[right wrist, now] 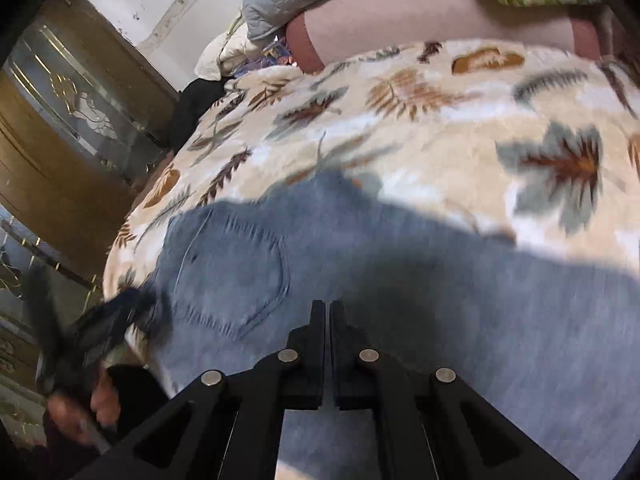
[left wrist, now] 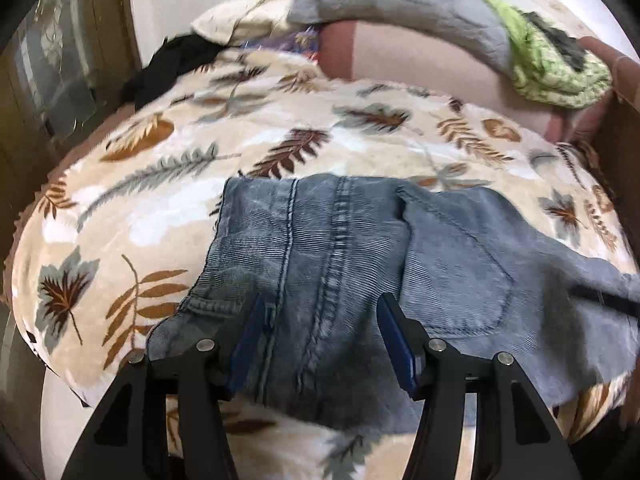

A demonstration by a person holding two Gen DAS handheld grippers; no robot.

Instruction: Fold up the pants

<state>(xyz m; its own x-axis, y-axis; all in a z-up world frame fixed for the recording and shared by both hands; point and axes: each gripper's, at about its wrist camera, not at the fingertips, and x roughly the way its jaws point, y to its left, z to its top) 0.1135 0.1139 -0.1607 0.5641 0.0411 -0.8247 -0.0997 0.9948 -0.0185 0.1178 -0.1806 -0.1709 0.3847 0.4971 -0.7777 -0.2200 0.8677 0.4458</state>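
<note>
Blue jeans (left wrist: 332, 248) lie spread on a leaf-patterned blanket (left wrist: 168, 184), back side up, with a back pocket (left wrist: 460, 276) showing. My left gripper (left wrist: 322, 320) hovers over the jeans near their near edge. It is open, its blue pads (left wrist: 246, 340) well apart and nothing pressed between them. In the right wrist view the jeans (right wrist: 440, 280) fill the lower half, blurred. My right gripper (right wrist: 326, 308) is shut just above the denim, holding nothing. The left gripper (right wrist: 96, 328) appears blurred at the left, held by a hand (right wrist: 100, 400).
At the head of the bed lie a grey quilted cover (left wrist: 400, 0), a green cloth (left wrist: 552, 64), a pink bolster (left wrist: 420, 60), a cream cloth (left wrist: 240, 16) and a black garment (left wrist: 172, 64). A wooden wardrobe with glass panels (right wrist: 72, 112) stands beside the bed on the left.
</note>
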